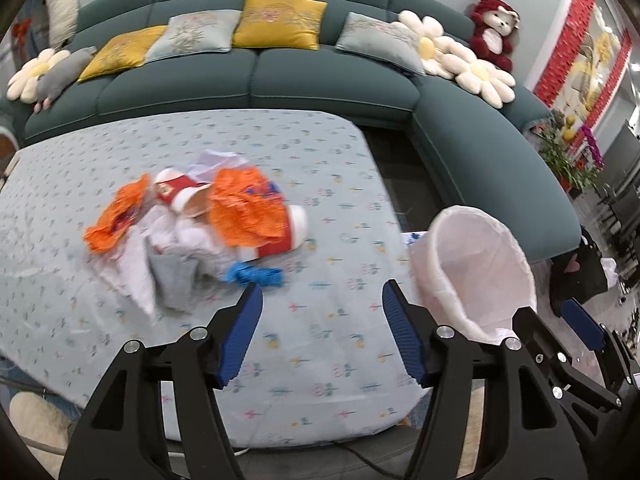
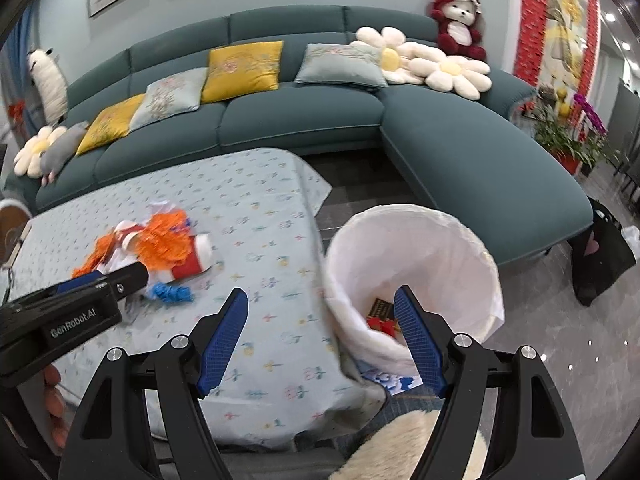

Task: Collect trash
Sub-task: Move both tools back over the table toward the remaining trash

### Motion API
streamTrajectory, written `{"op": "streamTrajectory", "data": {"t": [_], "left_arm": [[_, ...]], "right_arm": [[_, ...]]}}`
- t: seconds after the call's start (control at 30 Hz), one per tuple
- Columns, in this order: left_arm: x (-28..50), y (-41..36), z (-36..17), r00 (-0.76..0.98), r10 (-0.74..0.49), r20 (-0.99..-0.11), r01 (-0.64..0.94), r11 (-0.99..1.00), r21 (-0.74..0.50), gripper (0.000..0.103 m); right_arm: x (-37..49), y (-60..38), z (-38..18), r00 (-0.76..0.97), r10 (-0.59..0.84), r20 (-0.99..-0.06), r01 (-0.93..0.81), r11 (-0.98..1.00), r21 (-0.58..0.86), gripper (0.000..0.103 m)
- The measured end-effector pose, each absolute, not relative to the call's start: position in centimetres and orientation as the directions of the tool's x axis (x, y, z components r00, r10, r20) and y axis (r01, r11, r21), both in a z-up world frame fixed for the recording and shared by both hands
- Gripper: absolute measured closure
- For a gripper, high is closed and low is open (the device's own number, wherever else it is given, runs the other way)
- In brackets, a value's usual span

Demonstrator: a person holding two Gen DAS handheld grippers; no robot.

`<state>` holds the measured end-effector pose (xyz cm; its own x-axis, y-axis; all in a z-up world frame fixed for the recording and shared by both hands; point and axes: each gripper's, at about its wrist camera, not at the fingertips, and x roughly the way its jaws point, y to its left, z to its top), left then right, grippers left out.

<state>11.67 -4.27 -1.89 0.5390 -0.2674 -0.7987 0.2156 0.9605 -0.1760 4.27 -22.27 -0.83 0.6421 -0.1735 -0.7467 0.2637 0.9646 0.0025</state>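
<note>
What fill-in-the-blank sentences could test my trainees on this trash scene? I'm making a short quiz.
1. The trash pile lies on the ____.
2. The bin is lined with a ____ bag.
3. The crumpled scrap nearest the left gripper is ____.
4. The jaws of the right gripper are ____.

Missing words: table; white; blue; open

Trash pile point(image 1: 192, 224) motion-blurred; left tongs point(image 2: 104, 280) hide part of it.
</note>
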Motion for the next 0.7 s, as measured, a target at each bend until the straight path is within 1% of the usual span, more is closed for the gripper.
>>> {"op": "streamTrajectory", "data": {"t": [0.07,0.17,0.3,0.7], "left_arm": [[11.5,-2.7,-2.0,0.544,-0.254,-0.800,0.190,0.966,-0.178,0.043],[11.3,-0.4,-2.3,0.549,-0.231,-0.803,0.150,0.973,-0.177,0.037],[11.3,2.2,-2.7,0.552,-0.207,-0.808,0.106,0.978,-0.178,0.035],[11.1,9.3,-5.5,0.530,-0.144,-0.836,-0.037,0.981,-0.193,0.035]], "right_arm": [[4.4,-21.0,-1.1,0.637,-0.161,-0.754,0.243,0.970,-0.002,0.031],[4.5,-19.3,-1.4,0.632,-0.140,-0.762,0.219,0.976,0.002,0.031],[4.7,-16.9,-1.6,0.628,-0.112,-0.770,0.180,0.984,0.004,0.031],[5.6,-11.5,-3.2,0.603,-0.055,-0.796,0.083,0.997,-0.006,0.031]]}}
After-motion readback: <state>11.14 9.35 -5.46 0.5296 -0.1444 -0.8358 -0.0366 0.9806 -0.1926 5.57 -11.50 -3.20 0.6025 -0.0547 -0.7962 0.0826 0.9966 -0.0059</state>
